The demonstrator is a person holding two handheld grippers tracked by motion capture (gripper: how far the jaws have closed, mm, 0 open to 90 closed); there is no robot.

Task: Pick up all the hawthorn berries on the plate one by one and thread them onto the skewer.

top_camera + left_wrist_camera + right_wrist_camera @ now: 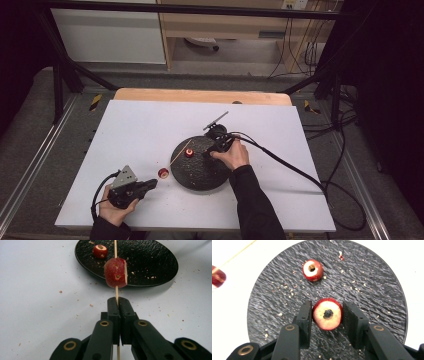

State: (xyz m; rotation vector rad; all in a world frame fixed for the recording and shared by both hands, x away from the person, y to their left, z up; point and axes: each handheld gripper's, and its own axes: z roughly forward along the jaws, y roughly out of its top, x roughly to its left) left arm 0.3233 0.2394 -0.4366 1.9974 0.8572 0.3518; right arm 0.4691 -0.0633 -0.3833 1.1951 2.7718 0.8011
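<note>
A thin wooden skewer [115, 250] runs from my left gripper [117, 300] up over the black round plate [150, 260]. The left jaws are shut on the skewer, and a red fruit piece [115, 272] is threaded on it just ahead of them. In the high view this gripper [152, 183] sits left of the plate [200, 172]. My right gripper [327, 304] is low over the plate [374, 285], its jaws closed against both sides of a red fruit slice [327, 314] with a hole in its pale face. Another holed slice [312, 270] lies farther on.
Crumbs are scattered over the plate and the white table [145, 125]. The right gripper's cable [290, 167] trails off to the right across the table. The table's wooden far edge [200, 95] lies beyond, with dark frame bars at both sides.
</note>
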